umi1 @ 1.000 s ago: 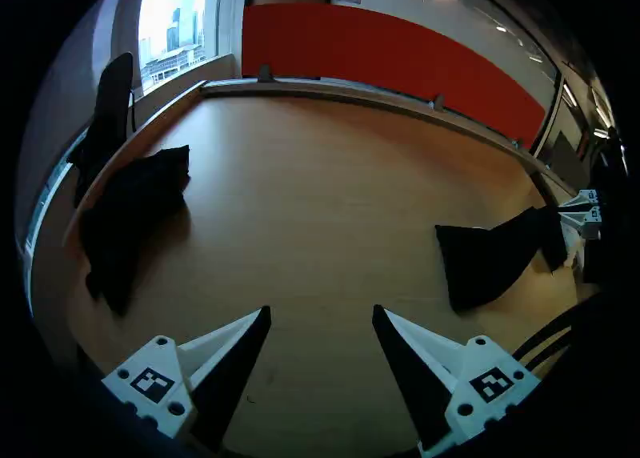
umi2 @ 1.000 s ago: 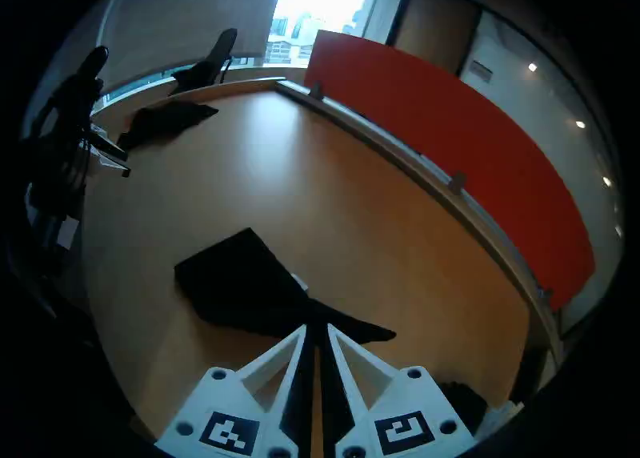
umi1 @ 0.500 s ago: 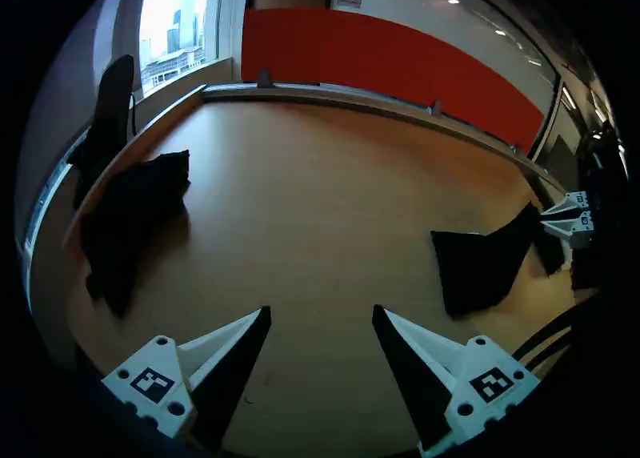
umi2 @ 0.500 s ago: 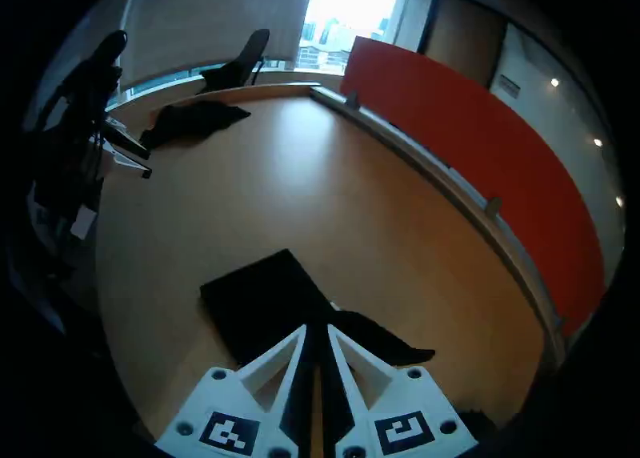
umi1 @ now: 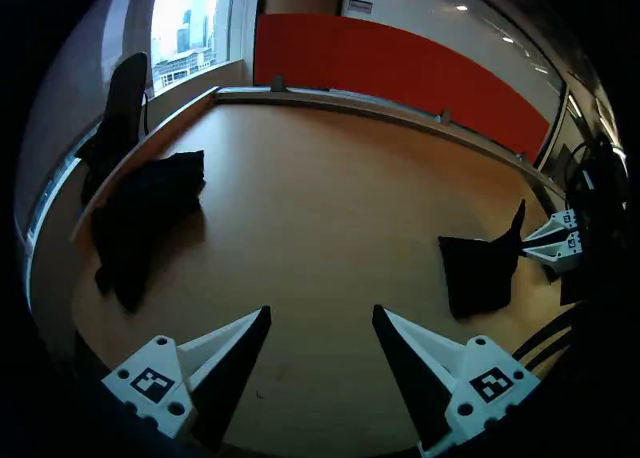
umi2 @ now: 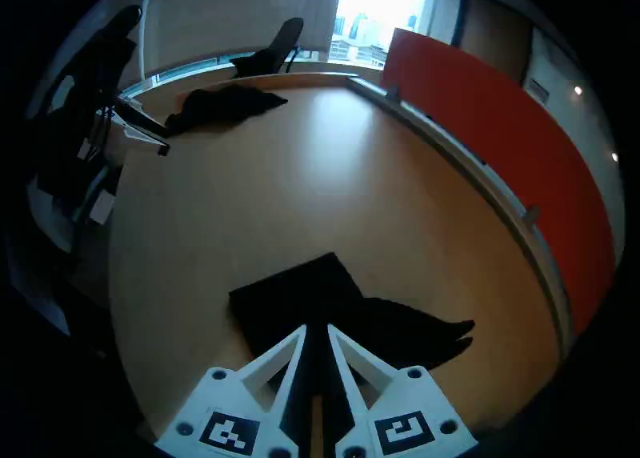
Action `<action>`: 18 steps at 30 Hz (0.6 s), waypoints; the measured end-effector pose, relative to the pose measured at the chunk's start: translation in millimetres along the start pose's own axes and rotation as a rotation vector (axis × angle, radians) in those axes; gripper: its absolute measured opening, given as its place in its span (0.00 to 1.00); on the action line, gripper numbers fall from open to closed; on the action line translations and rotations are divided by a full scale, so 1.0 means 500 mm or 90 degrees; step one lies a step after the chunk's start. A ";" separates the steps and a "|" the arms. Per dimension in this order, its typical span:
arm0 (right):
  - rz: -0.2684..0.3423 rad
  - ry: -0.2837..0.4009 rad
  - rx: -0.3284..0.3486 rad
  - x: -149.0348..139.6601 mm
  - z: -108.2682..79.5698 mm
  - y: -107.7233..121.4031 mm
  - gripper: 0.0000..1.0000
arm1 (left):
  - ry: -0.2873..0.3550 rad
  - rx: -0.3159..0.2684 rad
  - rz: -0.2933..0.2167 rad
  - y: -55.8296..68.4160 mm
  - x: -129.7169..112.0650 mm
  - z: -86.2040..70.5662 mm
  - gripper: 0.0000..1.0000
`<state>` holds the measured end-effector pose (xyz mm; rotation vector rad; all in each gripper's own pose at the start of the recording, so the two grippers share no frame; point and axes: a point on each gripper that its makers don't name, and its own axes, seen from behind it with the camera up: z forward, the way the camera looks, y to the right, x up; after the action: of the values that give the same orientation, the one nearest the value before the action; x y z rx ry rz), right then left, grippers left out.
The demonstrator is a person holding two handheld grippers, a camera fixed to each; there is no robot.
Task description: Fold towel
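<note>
Wooden desk top (umi1: 320, 186), big and curved, with a red partition (umi1: 400, 62) along its far edge and a bright window (umi1: 188, 34) at the far left corner. A dark office chair (umi1: 124, 106) sits just off the far-left edge of the desk.

Left gripper (umi1: 320, 314): tongs wide apart with nothing between them, only bare wood below. In the right gripper view it sits at the left edge (umi2: 156, 138), over the near-left part of the desk and well apart from the towel.

Right gripper (umi2: 316, 330): tongs narrow, almost together, with dark cloth in the slit between them. It reads as pinched on the black towel (umi2: 320, 298) at its near edge. In the left gripper view it comes in from the right (umi1: 534, 243), with its fingertips at the towel's right edge.

In the left gripper view the towel (umi1: 480, 270) is on the right side of the desk, near the front edge. Most of it lies flat on the wood. The part at the right gripper is pulled up into a point that stands off the surface. In the right gripper view one squarish section lies flat ahead of the fingers, and a second flap trails off to the right, rumpled with a ragged outline. Can't tell the layer count, as the cloth is too dark.

Second dark cloth heap (umi1: 140, 210) lies at the far left of the desk near the chair, crumpled and well apart from both grippers.
</note>
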<state>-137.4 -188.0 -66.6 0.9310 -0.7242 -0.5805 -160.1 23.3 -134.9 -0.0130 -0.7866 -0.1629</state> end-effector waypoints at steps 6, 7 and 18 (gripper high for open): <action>-0.007 -0.009 0.032 0.000 0.033 -0.033 0.06 | 0.004 0.012 -0.003 -0.016 -0.001 -0.010 0.94; -0.007 -0.010 0.036 -0.002 0.038 -0.038 0.06 | 0.005 0.013 -0.005 -0.018 -0.002 -0.011 0.94; 0.013 -0.019 0.058 -0.011 0.063 -0.053 0.05 | 0.004 0.023 -0.015 -0.034 -0.011 -0.017 0.94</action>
<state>-168.8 -212.8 -78.7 0.9995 -0.7915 -0.5487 -160.3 6.6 -145.7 0.0307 -0.7841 -0.1718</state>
